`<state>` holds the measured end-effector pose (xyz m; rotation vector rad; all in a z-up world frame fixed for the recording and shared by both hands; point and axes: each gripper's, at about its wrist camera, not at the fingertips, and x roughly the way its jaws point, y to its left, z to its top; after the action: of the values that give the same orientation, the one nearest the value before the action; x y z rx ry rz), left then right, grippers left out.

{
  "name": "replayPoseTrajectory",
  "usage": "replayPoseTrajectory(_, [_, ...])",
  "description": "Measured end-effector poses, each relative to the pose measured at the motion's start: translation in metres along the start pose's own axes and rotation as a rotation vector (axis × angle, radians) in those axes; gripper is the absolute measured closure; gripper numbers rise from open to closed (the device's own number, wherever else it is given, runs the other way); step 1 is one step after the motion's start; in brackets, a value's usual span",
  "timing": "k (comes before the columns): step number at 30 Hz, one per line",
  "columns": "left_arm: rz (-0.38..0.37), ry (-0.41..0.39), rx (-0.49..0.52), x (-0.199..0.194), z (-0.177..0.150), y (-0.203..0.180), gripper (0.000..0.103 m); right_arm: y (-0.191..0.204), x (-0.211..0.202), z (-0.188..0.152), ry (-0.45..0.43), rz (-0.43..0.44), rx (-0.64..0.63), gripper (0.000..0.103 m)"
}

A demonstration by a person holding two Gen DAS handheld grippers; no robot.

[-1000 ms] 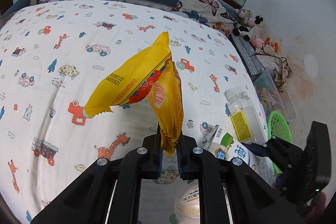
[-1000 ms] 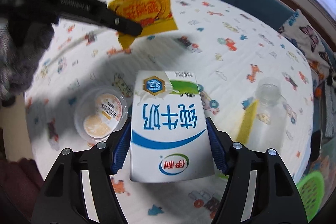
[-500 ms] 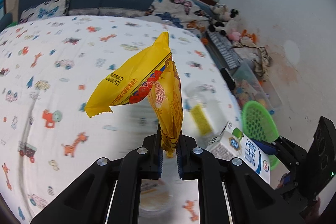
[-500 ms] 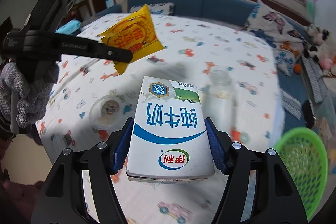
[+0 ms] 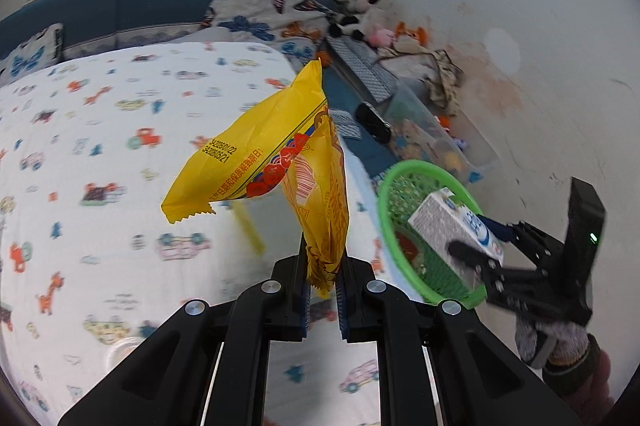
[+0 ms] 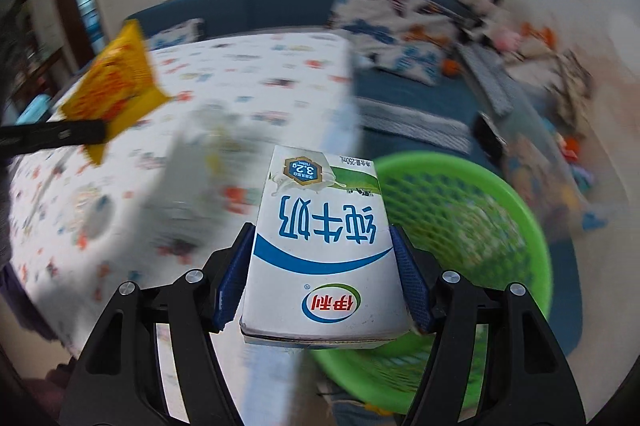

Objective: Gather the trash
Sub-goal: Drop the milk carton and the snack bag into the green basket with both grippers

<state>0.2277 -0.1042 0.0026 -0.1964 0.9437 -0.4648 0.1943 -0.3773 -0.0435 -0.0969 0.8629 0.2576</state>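
Observation:
My left gripper (image 5: 322, 268) is shut on a crumpled yellow snack wrapper (image 5: 280, 162) and holds it above the table edge. The wrapper also shows at the left of the right wrist view (image 6: 116, 94). My right gripper (image 6: 323, 266) is shut on a white and blue milk carton (image 6: 320, 246) and holds it over the near rim of a green plastic basket (image 6: 492, 226). In the left wrist view the carton (image 5: 452, 222) hangs over the basket (image 5: 404, 182), which stands on the floor right of the table.
The table has a white cartoon-print cloth (image 5: 100, 154). A clear plastic bottle (image 6: 192, 162) and a round cup (image 6: 94, 206) stand on it, blurred. A blue sofa with butterfly pillows (image 5: 260, 2) is behind. A clear toy bin (image 5: 436, 142) sits by the wall.
Both grippers have swung right, from over the table to its right edge. The milk carton is now over the green basket. Both grips are unchanged.

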Motion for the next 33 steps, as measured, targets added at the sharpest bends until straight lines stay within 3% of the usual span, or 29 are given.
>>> replayPoseTrajectory(6, [-0.017, 0.039, 0.063, 0.022, 0.005, -0.034, 0.093, -0.064, 0.008, -0.019, 0.036, -0.097, 0.147, 0.036])
replayPoseTrajectory(13, [-0.038, 0.089, 0.129, 0.05, 0.007, -0.07, 0.093, -0.102, 0.012, -0.038, 0.047, -0.135, 0.269, 0.034])
replayPoseTrajectory(33, [-0.072, 0.238, 0.23, 0.132, -0.016, -0.139, 0.092, -0.105, -0.034, -0.058, -0.031, -0.132, 0.296, 0.031])
